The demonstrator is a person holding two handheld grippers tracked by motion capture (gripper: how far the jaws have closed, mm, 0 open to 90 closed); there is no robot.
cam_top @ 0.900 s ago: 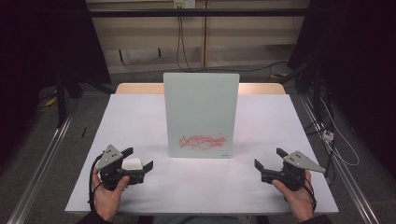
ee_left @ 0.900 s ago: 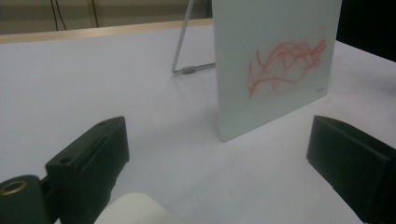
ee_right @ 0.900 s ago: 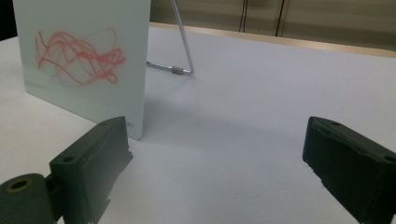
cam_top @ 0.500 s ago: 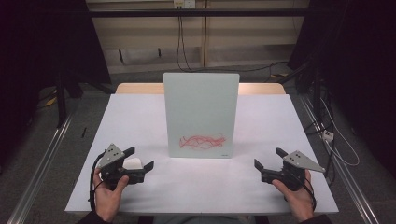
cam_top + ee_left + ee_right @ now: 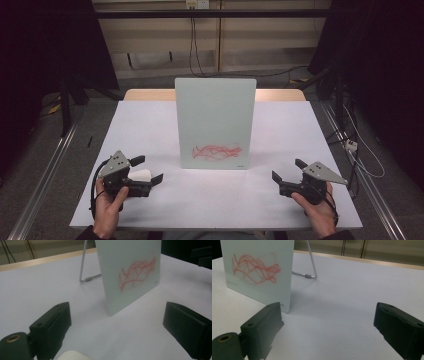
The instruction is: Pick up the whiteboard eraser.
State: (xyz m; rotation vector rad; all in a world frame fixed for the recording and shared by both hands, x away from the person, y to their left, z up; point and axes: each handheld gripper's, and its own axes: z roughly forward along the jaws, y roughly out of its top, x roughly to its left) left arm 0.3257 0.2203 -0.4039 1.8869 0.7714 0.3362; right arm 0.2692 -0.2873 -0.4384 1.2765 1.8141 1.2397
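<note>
The white board point(image 5: 215, 122) stands upright mid table w/ a red scribble point(image 5: 217, 152) low on its near face. None of it is wiped yet, so the whole job is left. A small white eraser pad point(image 5: 139, 176) lies near-left of the board, between the wide open jaws of the left gripper point(image 5: 148, 169), not squeezed. I guess it needs grabbing first. The right gripper point(image 5: 286, 170) is near-right, open too, holding nothing. A thin metal leg point(image 5: 311, 258) props the board from behind.
</note>
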